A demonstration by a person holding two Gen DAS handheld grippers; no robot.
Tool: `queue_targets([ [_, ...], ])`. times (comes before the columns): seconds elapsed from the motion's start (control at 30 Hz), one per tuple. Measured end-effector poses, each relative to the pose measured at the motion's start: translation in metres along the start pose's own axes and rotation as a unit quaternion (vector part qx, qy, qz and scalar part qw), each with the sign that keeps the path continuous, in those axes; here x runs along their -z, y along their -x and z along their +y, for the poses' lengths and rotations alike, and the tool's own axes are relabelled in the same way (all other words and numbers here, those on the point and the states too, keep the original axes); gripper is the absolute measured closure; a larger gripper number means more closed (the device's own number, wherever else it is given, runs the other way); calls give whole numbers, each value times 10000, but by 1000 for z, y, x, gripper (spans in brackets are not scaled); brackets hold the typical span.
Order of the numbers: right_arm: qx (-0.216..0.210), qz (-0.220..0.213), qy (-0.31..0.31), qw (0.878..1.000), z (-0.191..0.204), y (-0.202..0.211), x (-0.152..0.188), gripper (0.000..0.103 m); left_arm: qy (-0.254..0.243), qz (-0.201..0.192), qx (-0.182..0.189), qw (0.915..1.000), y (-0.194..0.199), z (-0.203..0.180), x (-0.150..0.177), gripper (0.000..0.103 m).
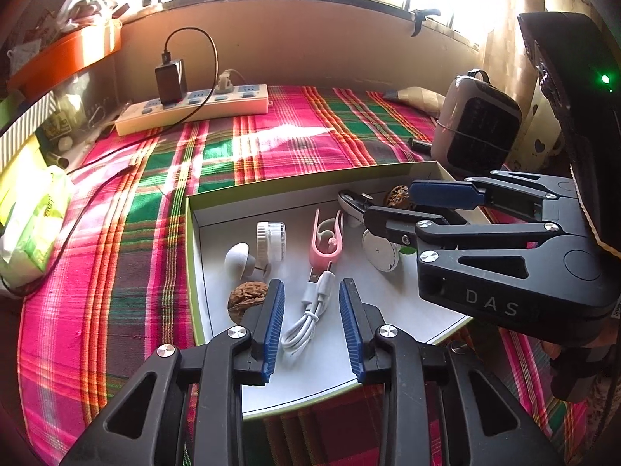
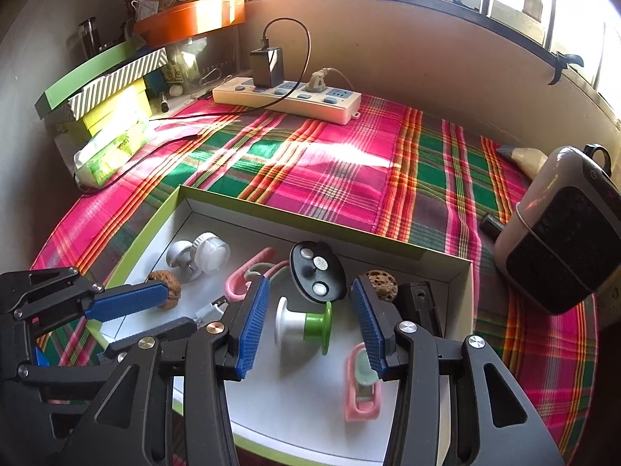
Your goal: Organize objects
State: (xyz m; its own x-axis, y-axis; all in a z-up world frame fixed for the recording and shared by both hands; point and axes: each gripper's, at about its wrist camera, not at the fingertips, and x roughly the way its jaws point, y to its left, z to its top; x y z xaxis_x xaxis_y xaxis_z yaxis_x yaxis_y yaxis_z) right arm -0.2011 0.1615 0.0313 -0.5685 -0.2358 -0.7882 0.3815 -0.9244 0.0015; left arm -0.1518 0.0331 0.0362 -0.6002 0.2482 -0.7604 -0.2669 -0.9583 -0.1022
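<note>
I see a plaid cloth [image 1: 271, 143] in pink, green and orange covering the whole surface, and on it a shallow white box with a green rim [image 2: 170, 209] that holds the small things I am sorting. Against the back wall lies a white power strip [image 1: 194, 110] with a black charger plugged in, and to the right of the box stands a rounded pinkish device with a dark front [image 2: 562, 248]. My right gripper [image 2: 310, 322] hangs over the box with its blue pads spread wide and nothing between them; just under that gap sits a white and green spool [image 2: 304, 326] on its side, apart from both pads. A black oval piece with three silver discs [image 2: 316, 272] leans just behind the spool. My left gripper [image 1: 310, 322] is likewise wide apart and grips nothing, and a coiled white cable [image 1: 310, 314] lies on the box floor between its pads without touching either. A pink clip [image 1: 326, 239] lies beyond the cable, and a second pink piece [image 2: 361, 388] rests near the front of the box beside my right pad. One walnut [image 1: 246, 299] sits just left of my left gripper; another walnut [image 2: 382, 283] sits at the far right of the box, next to a black block
</note>
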Motion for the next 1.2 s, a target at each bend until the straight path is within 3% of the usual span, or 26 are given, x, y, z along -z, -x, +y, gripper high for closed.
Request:
queue_targets([
  [0.47,-11,-376,-523,9979,4,48,31,54,179,-269,-310,9990,31,-7,12,75],
  [0.77,273,-562,-710,9955,6,69,55,53,207,-374,-508,9978,47,-16,27,75],
  [1.2,409,-472,-893,9940,15,76,92,53,196,-310,-612,9974,55,-26,53,75],
])
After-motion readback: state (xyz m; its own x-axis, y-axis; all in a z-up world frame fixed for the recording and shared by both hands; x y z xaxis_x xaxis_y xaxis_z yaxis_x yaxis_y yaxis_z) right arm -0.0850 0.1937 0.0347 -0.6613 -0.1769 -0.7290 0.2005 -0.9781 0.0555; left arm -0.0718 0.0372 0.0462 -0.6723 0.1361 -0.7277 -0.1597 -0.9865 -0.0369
